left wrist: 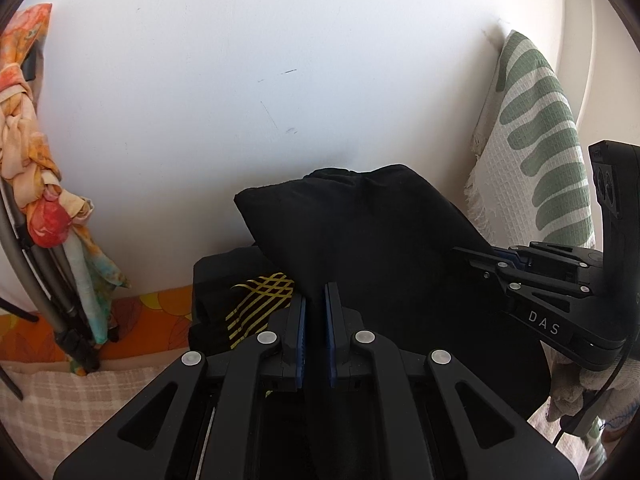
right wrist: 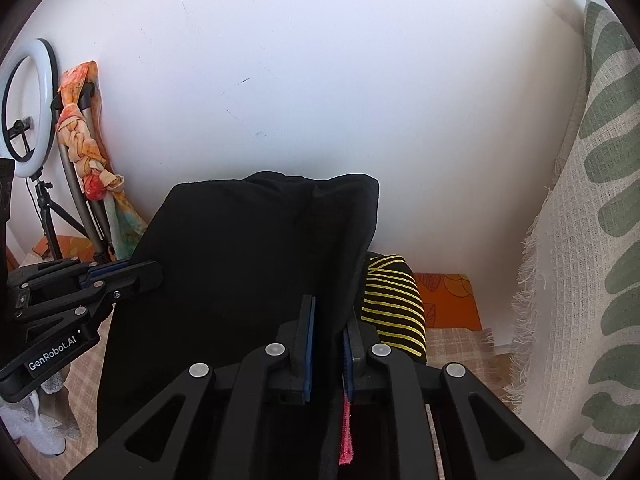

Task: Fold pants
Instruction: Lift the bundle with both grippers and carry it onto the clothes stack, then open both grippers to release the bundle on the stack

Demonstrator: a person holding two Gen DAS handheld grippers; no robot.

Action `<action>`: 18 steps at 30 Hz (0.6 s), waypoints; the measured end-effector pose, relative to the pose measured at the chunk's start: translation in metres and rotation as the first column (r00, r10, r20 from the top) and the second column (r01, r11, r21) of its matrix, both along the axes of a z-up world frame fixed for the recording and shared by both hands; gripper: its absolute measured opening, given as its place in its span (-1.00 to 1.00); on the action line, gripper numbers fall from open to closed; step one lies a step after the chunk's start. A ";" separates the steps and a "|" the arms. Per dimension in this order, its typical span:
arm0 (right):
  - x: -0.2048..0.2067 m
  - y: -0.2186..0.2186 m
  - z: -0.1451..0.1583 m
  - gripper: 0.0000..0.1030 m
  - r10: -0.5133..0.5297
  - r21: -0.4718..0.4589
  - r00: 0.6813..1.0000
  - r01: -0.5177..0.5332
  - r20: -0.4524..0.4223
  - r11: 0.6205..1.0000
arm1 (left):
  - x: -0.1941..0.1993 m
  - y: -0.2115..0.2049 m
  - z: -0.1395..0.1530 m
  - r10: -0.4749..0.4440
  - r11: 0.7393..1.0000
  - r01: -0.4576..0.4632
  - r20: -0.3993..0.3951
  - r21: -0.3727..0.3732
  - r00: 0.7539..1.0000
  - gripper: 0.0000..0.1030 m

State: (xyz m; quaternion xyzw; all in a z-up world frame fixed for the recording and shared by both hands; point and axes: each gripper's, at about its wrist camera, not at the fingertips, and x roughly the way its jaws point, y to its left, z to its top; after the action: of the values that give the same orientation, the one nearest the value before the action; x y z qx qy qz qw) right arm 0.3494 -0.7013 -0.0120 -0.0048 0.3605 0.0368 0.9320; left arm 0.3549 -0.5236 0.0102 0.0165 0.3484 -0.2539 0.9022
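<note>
Folded black pants (left wrist: 360,232) hang stretched between my two grippers, in front of a white wall. In the left wrist view my left gripper (left wrist: 317,300) is shut on the near edge of the cloth, and my right gripper (left wrist: 480,258) grips the pants' right side. In the right wrist view my right gripper (right wrist: 330,316) has black pants (right wrist: 240,248) filling the gap between its blue pads; my left gripper (right wrist: 144,274) clamps the left edge. A pink strip (right wrist: 346,440) dangles under the right gripper. Beneath the pants lies a black garment with yellow stripes (left wrist: 256,304) (right wrist: 394,304).
A ring light on a tripod (right wrist: 28,108) and an orange patterned scarf (left wrist: 24,160) tied to a stand are at the left. A green-and-white woven throw (right wrist: 592,240) hangs at the right. A checked beige cover (left wrist: 60,400) and an orange floral cloth (right wrist: 444,300) lie underneath.
</note>
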 end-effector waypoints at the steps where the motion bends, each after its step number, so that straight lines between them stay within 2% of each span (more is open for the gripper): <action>1: -0.001 0.003 0.000 -0.74 -0.006 -0.020 1.000 0.006 -0.004 1.000 | 0.001 -0.001 -0.001 0.004 1.000 -0.004 0.002 0.011 1.000 -0.79; 3: 0.000 0.000 -0.003 -0.60 -0.032 -0.055 0.999 0.031 -0.017 0.998 | 0.001 -0.002 -0.001 0.004 1.000 -0.004 0.002 0.024 1.000 -0.79; 7: -0.002 -0.009 -0.006 -0.56 -0.056 -0.055 0.998 0.055 -0.027 0.997 | 0.001 -0.002 -0.002 0.016 0.999 -0.016 0.015 0.041 1.000 -0.77; 16: -0.015 -0.018 -0.004 -0.35 -0.101 -0.047 0.995 0.100 -0.013 0.994 | -0.015 -0.005 0.011 0.000 0.998 -0.004 0.066 0.066 0.998 -0.21; 18: -0.018 -0.021 -0.003 -0.30 -0.108 -0.041 0.994 0.108 -0.006 0.993 | -0.020 -0.004 0.016 -0.007 0.998 0.002 0.077 0.065 0.997 -0.21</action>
State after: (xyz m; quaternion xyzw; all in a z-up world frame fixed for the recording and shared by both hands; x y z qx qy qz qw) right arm 0.3309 -0.7220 -0.0146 -0.0041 0.3648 -0.0211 0.9308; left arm 0.3345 -0.5275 0.0267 0.0565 0.3214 -0.2437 0.9133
